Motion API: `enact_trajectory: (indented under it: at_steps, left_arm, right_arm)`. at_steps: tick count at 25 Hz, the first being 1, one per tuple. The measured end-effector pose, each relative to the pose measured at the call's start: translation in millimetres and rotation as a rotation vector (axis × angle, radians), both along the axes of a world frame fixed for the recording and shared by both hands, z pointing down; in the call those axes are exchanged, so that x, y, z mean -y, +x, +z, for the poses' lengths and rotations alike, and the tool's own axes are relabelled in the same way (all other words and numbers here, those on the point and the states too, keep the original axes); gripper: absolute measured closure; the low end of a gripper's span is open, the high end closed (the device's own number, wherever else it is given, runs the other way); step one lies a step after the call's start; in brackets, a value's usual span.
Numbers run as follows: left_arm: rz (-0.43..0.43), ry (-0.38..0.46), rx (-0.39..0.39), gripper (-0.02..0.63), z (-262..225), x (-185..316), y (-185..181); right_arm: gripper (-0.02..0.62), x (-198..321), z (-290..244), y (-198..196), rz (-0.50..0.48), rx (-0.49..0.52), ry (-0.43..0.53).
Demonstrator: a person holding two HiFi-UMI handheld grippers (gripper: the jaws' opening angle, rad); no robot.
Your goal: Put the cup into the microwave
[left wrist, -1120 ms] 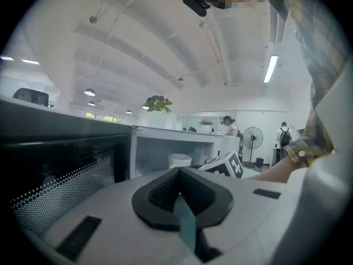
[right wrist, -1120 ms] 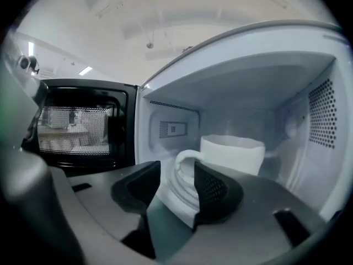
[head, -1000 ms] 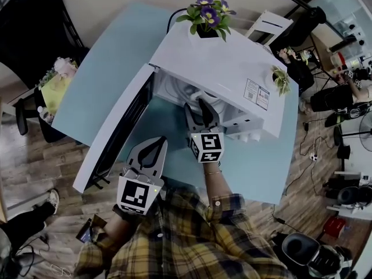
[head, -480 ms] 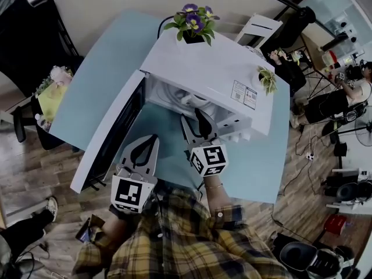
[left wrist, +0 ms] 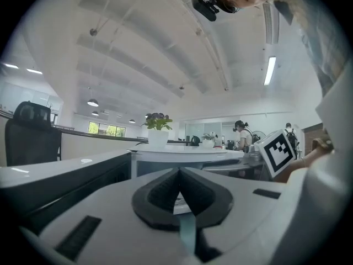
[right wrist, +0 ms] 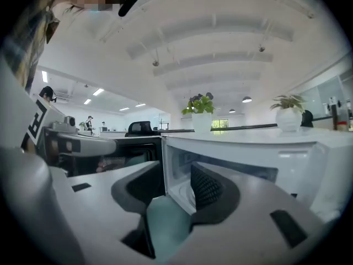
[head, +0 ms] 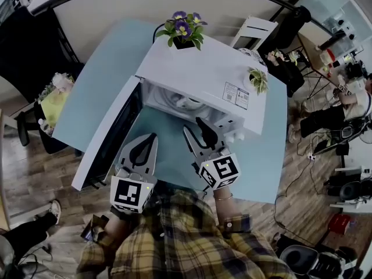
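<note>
Right gripper [head: 193, 125], jaws spread and empty, hovers on the near side of the boxy white microwave [head: 203, 74], with open teal table [head: 261, 150] around it. Left gripper [head: 152, 137], ribbed pads pressed together, sits by the open door [head: 107, 135]. The cup [head: 189, 102] seems to be the pale rounded shape inside.

A yellow-and-dark plaid flannel shirt [head: 192, 237] with long sleeves fills the head view's six o'clock. The left gripper [head: 152, 138] and right gripper [head: 195, 128] are pale grey plastic with black ribbed pads [right wrist: 207, 187], each carrying a white cube with black square markers [head: 130, 193]. A thin bangle [head: 224, 197] circles the right wrist.
</note>
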State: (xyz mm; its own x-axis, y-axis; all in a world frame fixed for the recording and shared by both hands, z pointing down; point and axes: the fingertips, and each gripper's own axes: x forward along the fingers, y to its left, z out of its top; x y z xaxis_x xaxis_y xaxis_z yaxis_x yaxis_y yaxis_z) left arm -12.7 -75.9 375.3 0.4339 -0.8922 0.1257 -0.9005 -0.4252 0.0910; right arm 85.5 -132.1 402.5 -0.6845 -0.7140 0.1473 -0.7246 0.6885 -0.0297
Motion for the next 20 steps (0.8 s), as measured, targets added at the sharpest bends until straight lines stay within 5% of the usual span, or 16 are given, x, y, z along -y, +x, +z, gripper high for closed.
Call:
enact_trajectory:
  at_steps: [9, 20]
  left_arm:
    - [-0.042, 0.034, 0.001, 0.614, -24, 4, 9]
    - [0.016, 0.023, 0.018, 0.614, -28, 13, 43]
  right_arm:
    - [0.49, -19, -43, 35, -0.038, 0.026, 0.022]
    - [0.566, -18, -57, 83, 0.02, 0.067, 0.014]
